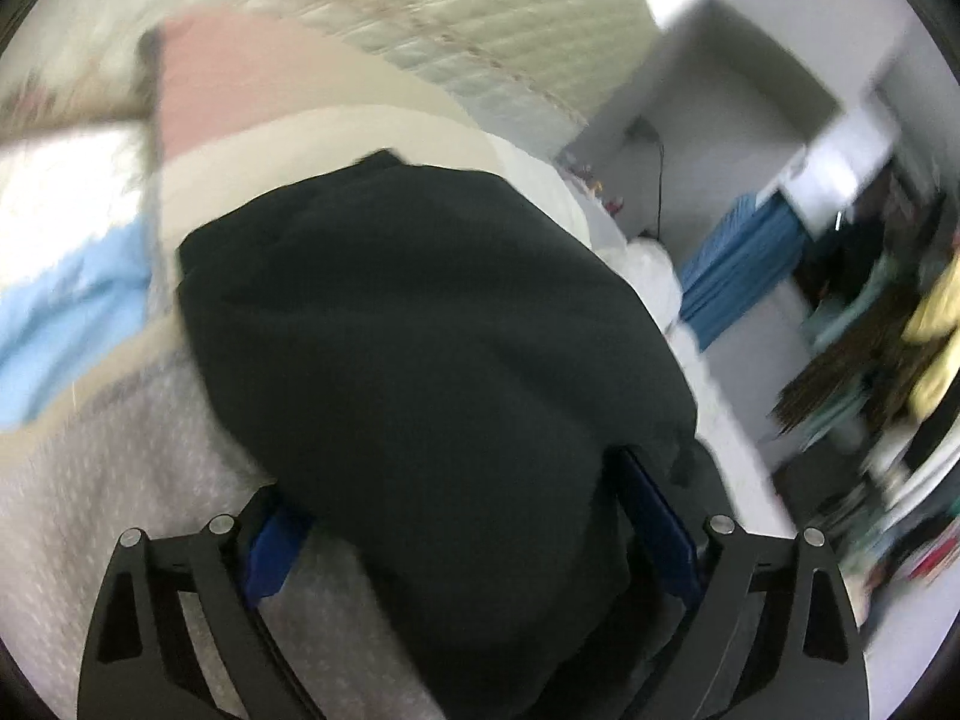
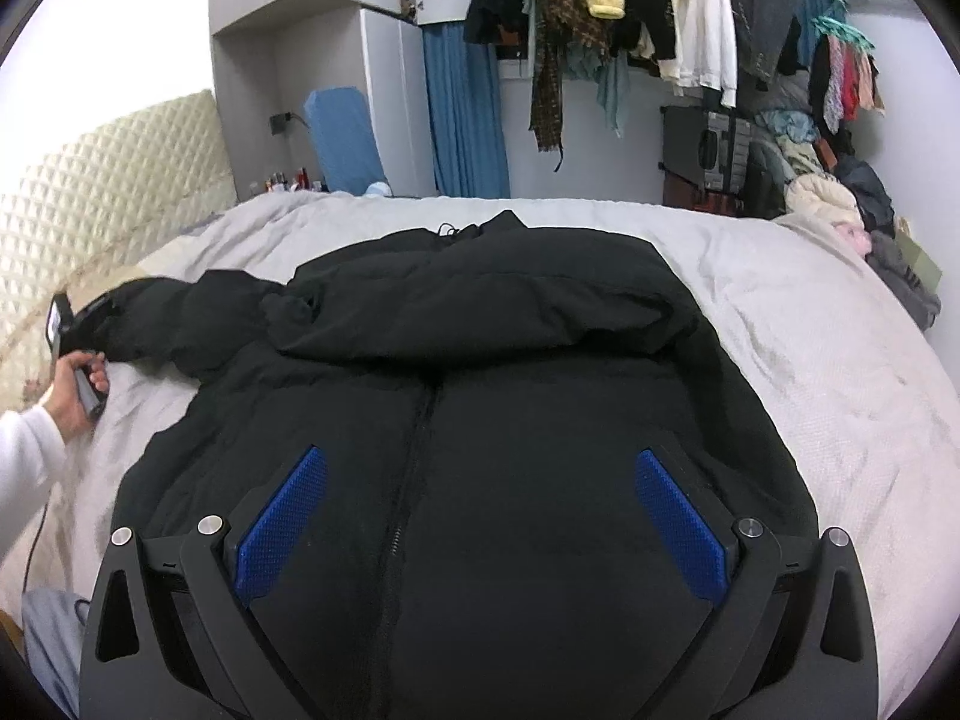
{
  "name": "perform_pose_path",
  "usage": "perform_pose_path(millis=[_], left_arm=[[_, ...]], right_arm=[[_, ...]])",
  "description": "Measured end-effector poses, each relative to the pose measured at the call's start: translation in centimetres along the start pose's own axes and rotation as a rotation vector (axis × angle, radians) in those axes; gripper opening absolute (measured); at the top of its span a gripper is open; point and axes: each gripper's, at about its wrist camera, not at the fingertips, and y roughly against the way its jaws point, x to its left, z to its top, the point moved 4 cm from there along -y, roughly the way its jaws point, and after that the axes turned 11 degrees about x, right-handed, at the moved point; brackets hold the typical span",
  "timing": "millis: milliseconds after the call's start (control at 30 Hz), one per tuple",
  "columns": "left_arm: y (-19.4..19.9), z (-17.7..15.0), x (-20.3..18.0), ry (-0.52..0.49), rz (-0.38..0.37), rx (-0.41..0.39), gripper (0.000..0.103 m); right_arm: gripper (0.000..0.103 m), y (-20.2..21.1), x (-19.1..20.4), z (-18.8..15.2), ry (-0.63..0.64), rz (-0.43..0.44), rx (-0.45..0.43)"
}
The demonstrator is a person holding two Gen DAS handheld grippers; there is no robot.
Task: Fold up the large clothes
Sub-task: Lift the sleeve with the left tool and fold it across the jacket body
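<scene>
Black jacket (image 2: pixel 468 360) on bed (image 2: pixel 810 360), sleeve between left gripper (image 1: pixel 474 516) pads

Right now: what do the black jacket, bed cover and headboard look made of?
Black jacket: matte padded synthetic shell, probably; puffy quilted bulges, front zip.
Bed cover: soft grey woven or fleecy fabric; wrinkles, no sheen.
Headboard: cream diamond-tufted upholstery, slightly glossy, possibly faux leather.

A home bedroom. A bed (image 2: pixel 780 324) with a grey cover fills the room; at its head stands a quilted cream headboard (image 2: pixel 108 180). Beyond the bed's far edge hang a blue curtain (image 2: pixel 465 114) and a crowded rail of clothes (image 2: pixel 660 6), with more garments heaped (image 2: pixel 840 192) beside it.
</scene>
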Motion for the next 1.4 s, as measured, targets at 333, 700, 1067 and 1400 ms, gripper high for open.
perform_pose_path(millis=[333, 700, 1067, 1400], left_arm=[[2.2, -0.4, -2.7, 0.047, -0.023, -0.049, 0.018], [12.3, -2.7, -4.7, -0.004, 0.06, -0.171, 0.007], [22.0, -5.2, -15.8, -0.165, 0.012, -0.248, 0.007], [27.0, -11.4, -31.7, -0.387, -0.089, -0.257, 0.007]], right_arm=[[0.103, 0.9, 0.0, -0.1, 0.018, 0.001, -0.019], [0.103, 4.2, -1.2, -0.8, 0.019, 0.022, -0.094], [0.103, 6.9, -3.6, -1.9, -0.012, 0.066, -0.15], [0.103, 9.9, -5.4, -2.5, -0.008, 0.08, -0.23]])
